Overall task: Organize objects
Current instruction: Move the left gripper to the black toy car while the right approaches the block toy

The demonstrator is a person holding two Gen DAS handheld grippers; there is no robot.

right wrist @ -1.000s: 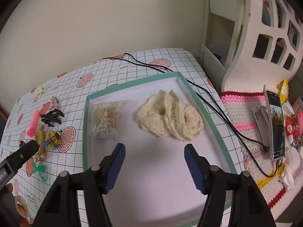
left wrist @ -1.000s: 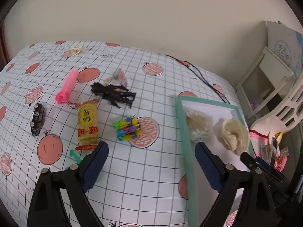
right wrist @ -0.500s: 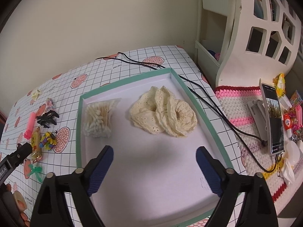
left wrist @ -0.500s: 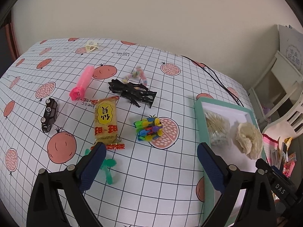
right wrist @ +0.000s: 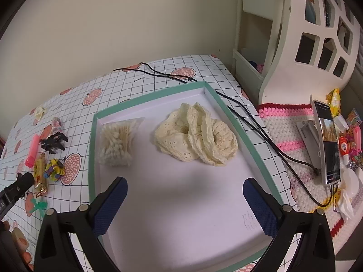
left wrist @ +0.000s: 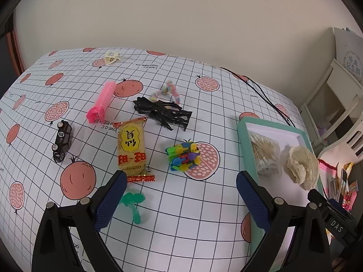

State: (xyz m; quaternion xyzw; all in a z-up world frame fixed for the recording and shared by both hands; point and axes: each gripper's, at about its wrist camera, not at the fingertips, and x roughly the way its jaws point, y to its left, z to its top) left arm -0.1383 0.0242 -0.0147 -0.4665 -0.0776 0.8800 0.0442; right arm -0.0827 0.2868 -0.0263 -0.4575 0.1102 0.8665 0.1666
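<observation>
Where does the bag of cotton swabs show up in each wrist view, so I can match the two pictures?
Left wrist view: the bag of cotton swabs lies right of centre, inside the green-rimmed tray, by its left wall.
Right wrist view: the bag lies left of centre, in the tray's far left corner.
Shared landmark: the cream lace scrunchie, just right of the bag in both.

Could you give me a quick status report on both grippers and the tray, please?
Left gripper open, empty, over loose items. Right gripper open, empty, over tray. Tray holds cotton swabs and cream scrunchie. Nothing in the way.
</observation>
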